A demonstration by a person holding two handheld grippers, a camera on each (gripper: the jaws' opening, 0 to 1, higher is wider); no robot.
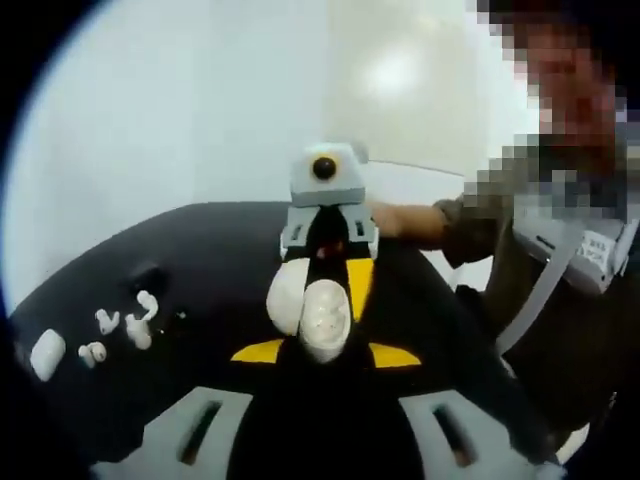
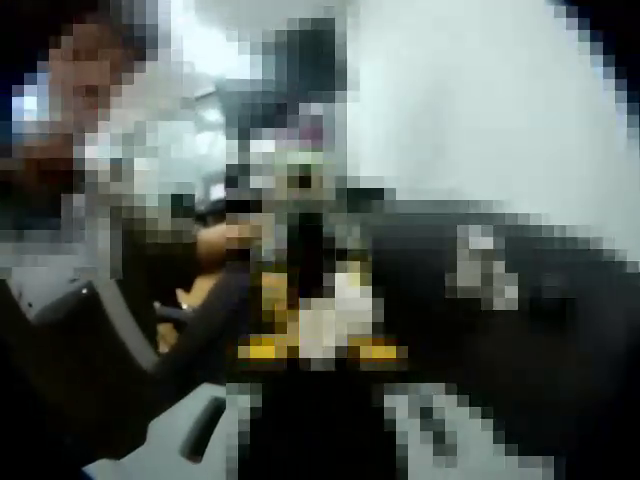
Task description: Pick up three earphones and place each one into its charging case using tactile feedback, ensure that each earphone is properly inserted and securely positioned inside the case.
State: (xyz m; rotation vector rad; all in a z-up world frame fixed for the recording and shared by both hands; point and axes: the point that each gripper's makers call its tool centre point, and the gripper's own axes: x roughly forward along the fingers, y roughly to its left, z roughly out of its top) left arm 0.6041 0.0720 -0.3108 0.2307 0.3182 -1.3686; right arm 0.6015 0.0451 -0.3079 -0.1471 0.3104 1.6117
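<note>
Left gripper view: an open white case [image 1: 312, 310] sits at the centre, lid tipped toward 10 o'clock, above the left gripper [image 1: 318, 440], whose grey fingers [image 1: 195, 432] stand apart at the bottom edge. The right gripper [image 1: 327, 235] faces in from 12 o'clock, its tips right at the case; whether they clamp it I cannot tell. On the dark surface [image 1: 200, 260] at 9 o'clock lie several loose white earphones [image 1: 140, 320] and, further out, a closed case [image 1: 47, 354]. A person's hand [image 1: 400, 222] holds the right gripper. Right gripper view: heavily pixelated; a pale blob [image 2: 335, 315] sits mid-frame.
</note>
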